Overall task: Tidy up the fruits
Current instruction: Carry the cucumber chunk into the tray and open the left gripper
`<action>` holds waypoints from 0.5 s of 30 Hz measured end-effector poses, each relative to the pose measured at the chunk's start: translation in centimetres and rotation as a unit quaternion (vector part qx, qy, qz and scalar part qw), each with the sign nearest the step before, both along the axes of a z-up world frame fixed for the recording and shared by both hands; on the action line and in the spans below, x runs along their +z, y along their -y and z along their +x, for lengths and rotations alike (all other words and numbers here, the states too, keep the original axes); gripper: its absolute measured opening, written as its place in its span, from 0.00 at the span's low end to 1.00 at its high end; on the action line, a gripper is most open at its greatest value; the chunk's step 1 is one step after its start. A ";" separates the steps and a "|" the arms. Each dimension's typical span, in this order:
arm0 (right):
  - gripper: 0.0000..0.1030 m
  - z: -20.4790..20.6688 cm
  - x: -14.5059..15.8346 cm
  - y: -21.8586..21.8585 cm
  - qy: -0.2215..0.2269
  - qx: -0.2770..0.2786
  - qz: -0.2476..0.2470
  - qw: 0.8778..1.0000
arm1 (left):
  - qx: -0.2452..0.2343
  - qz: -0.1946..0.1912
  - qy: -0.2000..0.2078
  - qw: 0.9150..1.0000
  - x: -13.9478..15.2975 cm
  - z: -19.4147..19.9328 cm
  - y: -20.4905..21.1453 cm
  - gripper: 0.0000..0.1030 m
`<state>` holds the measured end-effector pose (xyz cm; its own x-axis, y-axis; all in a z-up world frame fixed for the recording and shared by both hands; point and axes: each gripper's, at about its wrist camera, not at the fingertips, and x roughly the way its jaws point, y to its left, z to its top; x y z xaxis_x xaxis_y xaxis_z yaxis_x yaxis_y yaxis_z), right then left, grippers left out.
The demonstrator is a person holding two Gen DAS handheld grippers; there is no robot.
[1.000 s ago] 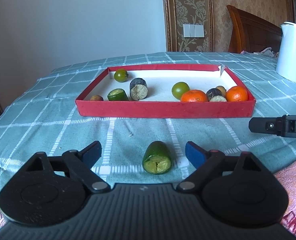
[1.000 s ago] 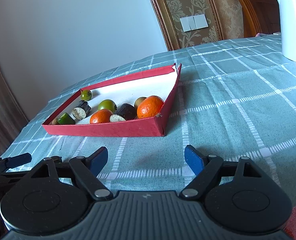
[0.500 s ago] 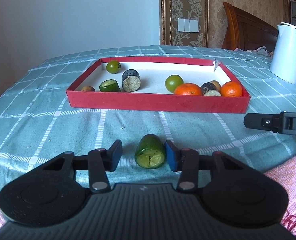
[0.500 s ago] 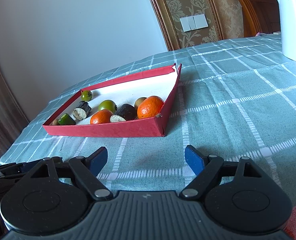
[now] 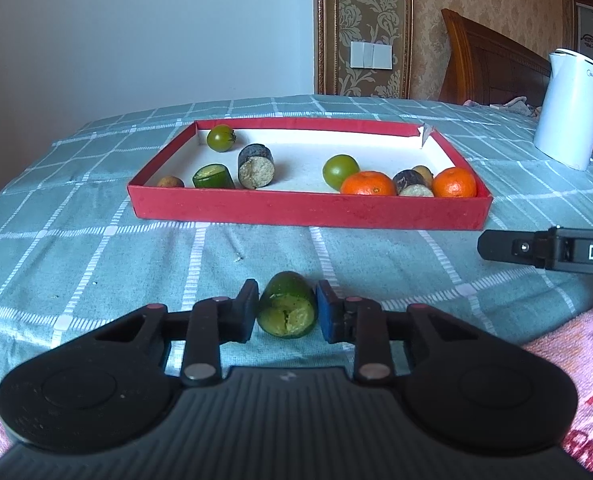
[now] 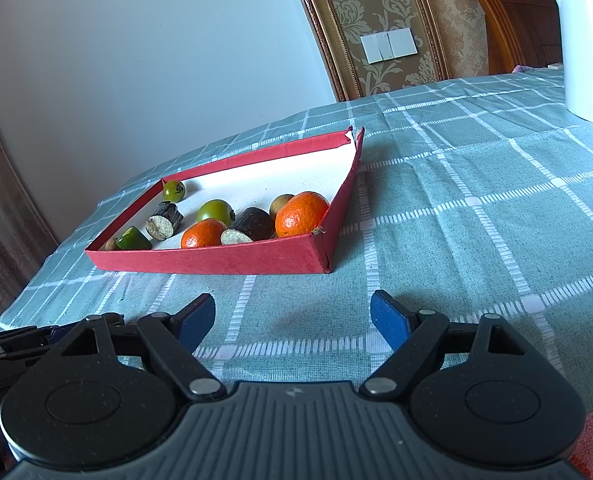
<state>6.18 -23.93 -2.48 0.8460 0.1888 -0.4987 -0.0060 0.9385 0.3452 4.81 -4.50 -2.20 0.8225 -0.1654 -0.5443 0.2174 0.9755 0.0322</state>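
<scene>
Between the left tool's [image 5: 286, 312] pads, a green cucumber piece [image 5: 287, 306] is lying on the tabletop [image 5: 96, 248], its cut face turned toward the camera. The pads have just been closing and are now pressing on its two sides, so the left tool is gripping the piece.

Ahead of that tool, well past the piece, a red tray [image 5: 308, 210] is sitting on the checked cloth. It is holding two oranges [image 5: 367, 184] toward its right end with a dark chunk [image 5: 410, 182] between them, a green tomato [image 5: 340, 171] just left of them, and another dark chunk [image 5: 255, 161], a second cucumber piece [image 5: 213, 176] and a small brown fruit [image 5: 170, 181] toward its left end. A second green tomato [image 5: 220, 138] is resting in the far left corner.

To the right of the left tool, the right tool [image 6: 292, 316] is standing wide with nothing between its blue pads, over bare cloth; the tray is lying ahead and to its left. A white kettle [image 5: 572, 108] is standing far off to the right.
</scene>
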 end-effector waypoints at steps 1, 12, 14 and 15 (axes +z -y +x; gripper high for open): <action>0.82 0.0 0.0 0.0 0.000 0.000 0.000 1.000 | 0.003 -0.002 0.003 1.000 0.2 0.0 -0.2 0.28; 0.82 0.0 0.0 0.0 0.000 0.000 0.000 1.000 | 0.036 -0.006 0.047 0.998 3.4 2.3 -2.1 0.27; 0.82 0.0 0.0 0.0 0.000 0.000 0.000 1.000 | 0.041 -0.009 0.050 0.998 3.8 3.0 -2.3 0.27; 0.82 0.0 0.0 0.0 0.000 0.000 0.000 1.000 | 0.043 -0.010 0.052 0.998 3.9 3.2 -2.5 0.27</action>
